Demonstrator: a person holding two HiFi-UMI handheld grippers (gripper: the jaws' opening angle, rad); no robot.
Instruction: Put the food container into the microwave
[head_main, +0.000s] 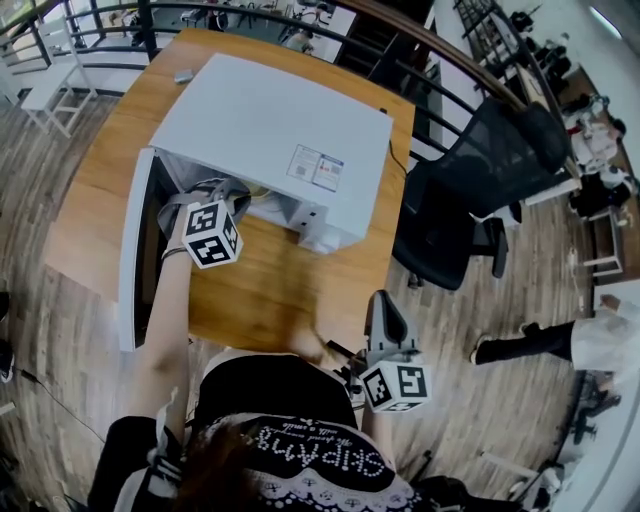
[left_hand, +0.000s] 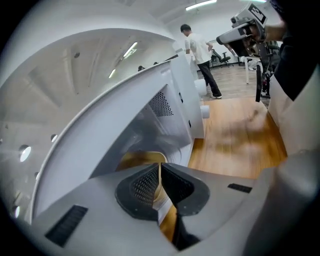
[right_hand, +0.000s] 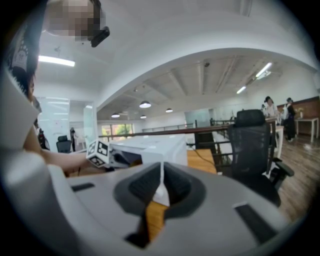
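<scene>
A white microwave (head_main: 270, 130) stands on the wooden table (head_main: 270, 290) with its door (head_main: 135, 260) swung open to the left. My left gripper (head_main: 228, 197) reaches into the open front, its marker cube just outside. Seen in its own view, the left gripper (left_hand: 159, 176) has its jaws shut together with nothing clearly between them. A tan rounded thing (left_hand: 136, 160) lies in the cavity just beyond; I cannot tell if it is the food container. My right gripper (head_main: 386, 312) hangs off the table's front edge, and the right gripper (right_hand: 161, 182) is shut and empty. It faces the microwave (right_hand: 150, 146).
A black office chair (head_main: 480, 190) stands to the right of the table. A curved black railing (head_main: 420, 60) runs behind it. A small grey object (head_main: 184, 75) lies at the table's far edge. A person (left_hand: 199, 50) stands far off, and another person's legs (head_main: 525, 342) show at right.
</scene>
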